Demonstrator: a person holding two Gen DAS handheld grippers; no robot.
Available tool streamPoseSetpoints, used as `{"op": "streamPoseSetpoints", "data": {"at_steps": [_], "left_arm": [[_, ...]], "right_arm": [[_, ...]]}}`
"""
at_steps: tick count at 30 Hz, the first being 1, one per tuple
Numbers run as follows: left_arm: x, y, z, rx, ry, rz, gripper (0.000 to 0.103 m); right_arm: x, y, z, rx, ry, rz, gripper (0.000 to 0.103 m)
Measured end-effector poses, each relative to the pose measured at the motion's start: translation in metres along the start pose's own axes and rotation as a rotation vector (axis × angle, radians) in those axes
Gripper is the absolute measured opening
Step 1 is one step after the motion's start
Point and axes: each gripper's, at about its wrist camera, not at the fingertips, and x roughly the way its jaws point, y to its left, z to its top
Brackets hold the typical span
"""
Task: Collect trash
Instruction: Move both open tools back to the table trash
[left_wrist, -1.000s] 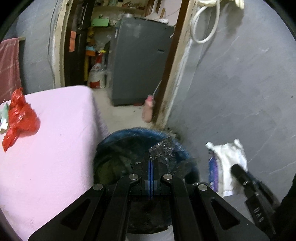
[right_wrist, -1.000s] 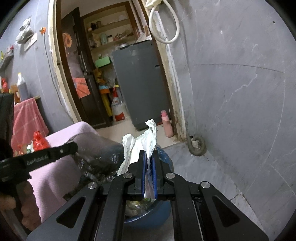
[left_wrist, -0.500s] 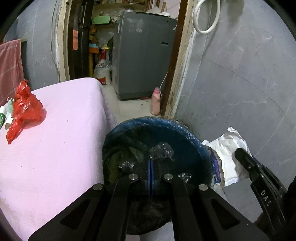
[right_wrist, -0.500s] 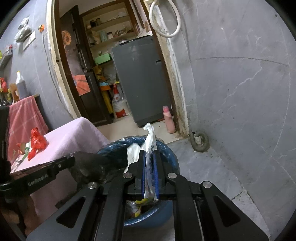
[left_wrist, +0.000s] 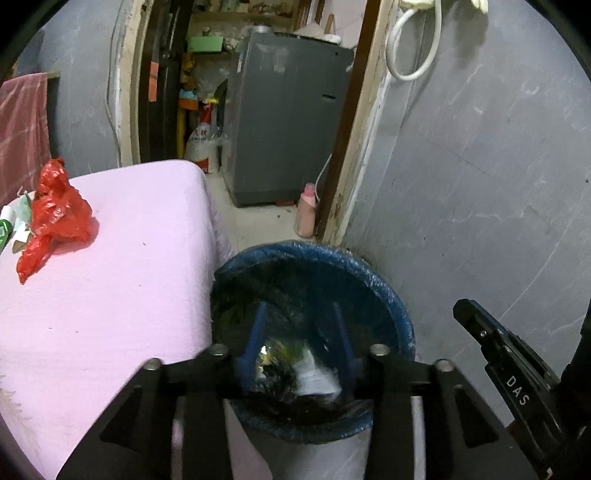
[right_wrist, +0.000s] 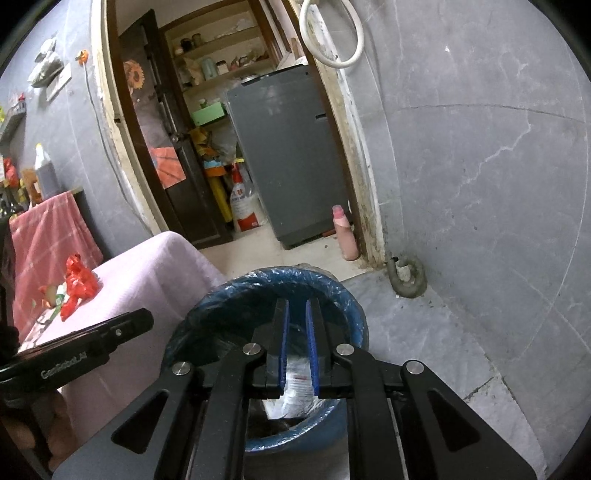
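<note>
Over the blue-lined bin (left_wrist: 388, 295), my left gripper (left_wrist: 299, 325) and right gripper (right_wrist: 296, 314) are both opening, empty now, their clear wrap and white bag (right_wrist: 295, 391) dropped inside.

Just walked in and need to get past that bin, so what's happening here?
A person is collecting trash with two handheld grippers. Both the left gripper and the right gripper hang over the blue-lined bin, jaws opening, nothing pinched; a white wrapper lies inside below them. A red plastic bag and some scraps still sit on the pink-covered table.
</note>
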Motion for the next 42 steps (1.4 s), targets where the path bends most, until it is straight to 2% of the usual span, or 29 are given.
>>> {"op": "streamPoseSetpoints", "data": {"at_steps": [1,2,4,9,11,13,14,15,17,19,21,25,27,28,31,42], "left_arm": [[-0.004,0.002,0.001,-0.008,-0.019,-0.002,0.039],[-0.006,0.001,0.002,-0.012,-0.027,-0.004,0.039],[-0.012,0.004,0.006,-0.024,-0.048,-0.004,0.039],[-0.037,0.010,0.014,-0.040,-0.123,0.020,0.060],[-0.049,0.013,0.016,-0.039,-0.155,0.030,0.065],[-0.060,0.018,0.019,-0.039,-0.180,0.042,0.074],[-0.064,0.020,0.019,-0.040,-0.190,0.047,0.079],[-0.069,0.022,0.019,-0.041,-0.204,0.052,0.081],[-0.079,0.028,0.021,-0.043,-0.224,0.069,0.082],[-0.085,0.034,0.022,-0.052,-0.230,0.085,0.086],[-0.092,0.041,0.023,-0.066,-0.248,0.103,0.096],[-0.110,0.056,0.022,-0.083,-0.295,0.129,0.097],[-0.120,0.062,0.017,-0.084,-0.305,0.144,0.097],[-0.125,0.066,0.016,-0.085,-0.312,0.153,0.098],[-0.137,0.077,0.012,-0.088,-0.335,0.178,0.101],[-0.174,0.122,0.004,-0.114,-0.384,0.275,0.101]], "right_arm": [[-0.003,0.001,0.001,-0.006,-0.009,-0.005,0.015],[-0.005,0.003,0.002,-0.013,-0.020,-0.010,0.022],[-0.013,0.006,0.006,-0.026,-0.046,-0.016,0.025],[-0.030,0.017,0.017,-0.056,-0.106,-0.031,0.027],[-0.037,0.020,0.021,-0.068,-0.130,-0.036,0.029],[-0.044,0.026,0.025,-0.077,-0.159,-0.034,0.038],[-0.048,0.029,0.027,-0.078,-0.178,-0.030,0.050],[-0.051,0.031,0.028,-0.079,-0.191,-0.028,0.057],[-0.055,0.038,0.031,-0.086,-0.208,-0.021,0.058],[-0.059,0.044,0.034,-0.093,-0.223,-0.016,0.065],[-0.063,0.051,0.035,-0.102,-0.247,-0.009,0.078],[-0.069,0.061,0.035,-0.122,-0.269,0.006,0.088],[-0.070,0.067,0.036,-0.123,-0.274,0.015,0.100],[-0.071,0.069,0.036,-0.122,-0.279,0.026,0.103],[-0.072,0.080,0.037,-0.133,-0.289,0.048,0.103],[-0.071,0.131,0.034,-0.175,-0.306,0.142,0.103]]}}
